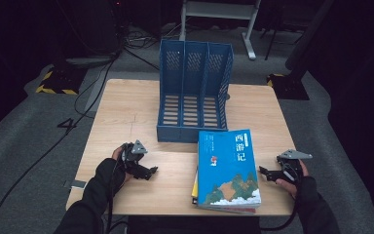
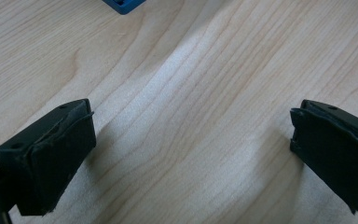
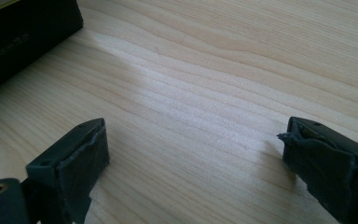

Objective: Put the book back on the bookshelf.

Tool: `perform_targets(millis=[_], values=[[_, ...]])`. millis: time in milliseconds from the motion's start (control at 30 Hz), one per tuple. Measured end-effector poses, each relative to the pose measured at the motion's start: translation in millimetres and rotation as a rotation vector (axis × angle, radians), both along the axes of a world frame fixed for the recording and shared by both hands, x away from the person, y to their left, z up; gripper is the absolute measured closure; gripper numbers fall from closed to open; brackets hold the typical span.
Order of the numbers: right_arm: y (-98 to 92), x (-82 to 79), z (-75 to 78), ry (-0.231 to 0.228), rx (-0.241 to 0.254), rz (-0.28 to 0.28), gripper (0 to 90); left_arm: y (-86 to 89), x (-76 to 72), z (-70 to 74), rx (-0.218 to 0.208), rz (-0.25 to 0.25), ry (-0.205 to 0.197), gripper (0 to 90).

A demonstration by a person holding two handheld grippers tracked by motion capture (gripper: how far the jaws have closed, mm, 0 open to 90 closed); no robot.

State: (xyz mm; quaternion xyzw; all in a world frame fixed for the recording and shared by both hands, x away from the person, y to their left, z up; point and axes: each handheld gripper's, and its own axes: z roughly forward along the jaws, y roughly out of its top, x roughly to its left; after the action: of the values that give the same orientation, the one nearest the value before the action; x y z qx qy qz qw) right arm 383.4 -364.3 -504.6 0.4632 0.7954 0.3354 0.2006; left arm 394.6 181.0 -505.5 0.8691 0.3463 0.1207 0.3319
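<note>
A stack of books [image 1: 228,168] lies near the table's front edge, right of centre, topped by a blue book with Chinese title characters. Behind it stands a blue three-slot file rack [image 1: 195,92]. My left gripper [image 1: 148,171] rests low over the wood left of the books, jaws pointing toward them. In the left gripper view it [image 2: 191,140] is open over bare wood, with a corner of the rack [image 2: 123,5] at the top. My right gripper [image 1: 265,173] sits just right of the stack. The right gripper view shows it [image 3: 193,144] open and empty, a dark book edge [image 3: 23,32] at upper left.
The wooden table [image 1: 126,112] has bare wood to the left of the rack and between my left gripper and the books. Cables trail over the grey floor [image 1: 39,141] to the left. A white frame's legs [image 1: 251,34] stand beyond the table.
</note>
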Motion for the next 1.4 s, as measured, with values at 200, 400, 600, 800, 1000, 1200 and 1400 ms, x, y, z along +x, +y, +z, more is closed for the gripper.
perform_targets(millis=[200,400,600,800,1000,1200,1400], values=[[-2.9,-2.2,3.6,0.021,-0.015,0.012,14.1,1.6,-3.2,0.0,0.001,-0.003,-0.003,0.3],[-3.1,-6.8,12.6,0.018,-0.006,0.041,18.4,1.2,-6.8,-0.1,0.004,0.025,-0.006,0.3],[0.7,-14.8,33.5,0.005,0.012,0.059,22.8,-2.7,-7.6,0.3,0.006,0.018,-0.003,0.3],[6.8,-20.1,50.2,-0.03,0.03,0.08,22.8,-13.0,-10.1,0.1,0.005,-0.028,-0.005,0.4],[12.2,-27.1,76.7,-0.088,0.057,0.114,24.5,-19.2,-11.1,0.2,0.004,-0.011,0.001,0.0],[20.7,-31.1,94.4,-0.115,0.07,0.135,24.6,-25.4,-12.0,0.1,0.004,-0.021,-0.003,0.0],[33.3,-37.1,109.0,-0.135,0.08,0.161,25.7,-29.1,-12.6,0.0,0.002,-0.021,-0.001,0.1]])
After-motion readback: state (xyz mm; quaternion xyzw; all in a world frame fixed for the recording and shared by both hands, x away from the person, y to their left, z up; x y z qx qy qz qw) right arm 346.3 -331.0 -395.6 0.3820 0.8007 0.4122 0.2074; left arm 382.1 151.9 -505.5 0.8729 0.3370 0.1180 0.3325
